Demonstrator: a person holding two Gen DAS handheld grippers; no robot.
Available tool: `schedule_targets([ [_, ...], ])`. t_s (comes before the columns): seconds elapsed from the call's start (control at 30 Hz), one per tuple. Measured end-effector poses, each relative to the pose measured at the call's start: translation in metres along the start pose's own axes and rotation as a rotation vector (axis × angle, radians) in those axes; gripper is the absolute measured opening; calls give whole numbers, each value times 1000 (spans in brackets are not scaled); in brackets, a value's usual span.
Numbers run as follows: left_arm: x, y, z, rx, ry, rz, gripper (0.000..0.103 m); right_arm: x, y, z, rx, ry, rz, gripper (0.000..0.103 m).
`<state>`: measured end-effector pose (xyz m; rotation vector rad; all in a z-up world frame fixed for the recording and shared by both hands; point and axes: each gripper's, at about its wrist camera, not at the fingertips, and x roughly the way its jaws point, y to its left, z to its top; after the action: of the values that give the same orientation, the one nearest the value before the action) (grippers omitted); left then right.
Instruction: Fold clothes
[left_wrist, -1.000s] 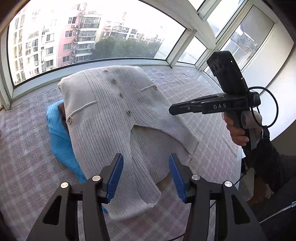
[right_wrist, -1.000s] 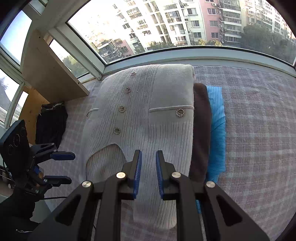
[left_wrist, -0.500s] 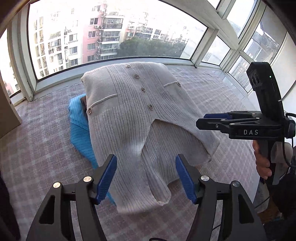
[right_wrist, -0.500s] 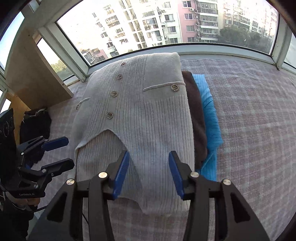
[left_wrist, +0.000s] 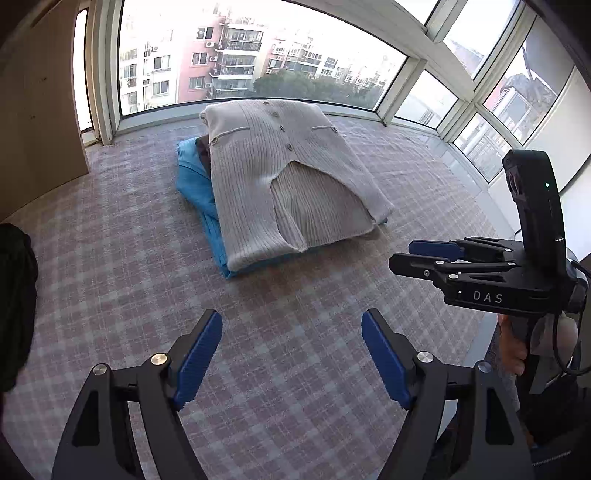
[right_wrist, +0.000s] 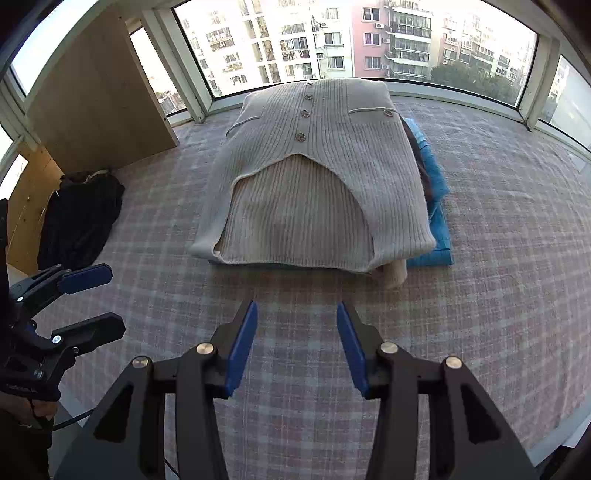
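Note:
A folded beige ribbed cardigan (left_wrist: 291, 181) (right_wrist: 321, 177) with round buttons lies on top of a stack, over a brown garment (right_wrist: 419, 158) and a folded blue garment (left_wrist: 195, 188) (right_wrist: 436, 206). The stack rests on the checked cover (left_wrist: 147, 280) (right_wrist: 498, 258). My left gripper (left_wrist: 291, 332) hangs open well short of the stack, nothing between its blue pads. My right gripper (right_wrist: 297, 325) is open too, in front of the cardigan's near edge and apart from it. In the left wrist view the right gripper (left_wrist: 413, 254) shows at the right, held by a hand (left_wrist: 509, 350).
A dark heap of clothing (right_wrist: 77, 218) lies at the left by a wooden cabinet (right_wrist: 96, 99). Curved windows (right_wrist: 332, 40) run along the far side behind the stack. The cover's edge drops off at the right (left_wrist: 487, 206). A dark garment (left_wrist: 14, 295) sits at the left rim.
Both grippers have pulled back and away from the cardigan, which now lies flat on the stack. The right gripper went from nearly shut to open; the left opened wider.

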<state>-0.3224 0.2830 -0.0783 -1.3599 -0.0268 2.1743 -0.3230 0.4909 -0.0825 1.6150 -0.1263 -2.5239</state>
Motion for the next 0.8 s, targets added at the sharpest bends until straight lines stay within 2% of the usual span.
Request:
schedule_targets([
  [0.2, -35, 2, -42, 66, -1, 19, 77, -21, 41, -41, 36, -21, -29, 45],
  [0.47, -86, 36, -90, 83, 10, 47, 78, -43, 109, -84, 90, -64, -76, 45],
  [0.8, -145, 54, -128, 149, -63, 102, 79, -78, 178, -122, 140, -152, -120, 45],
])
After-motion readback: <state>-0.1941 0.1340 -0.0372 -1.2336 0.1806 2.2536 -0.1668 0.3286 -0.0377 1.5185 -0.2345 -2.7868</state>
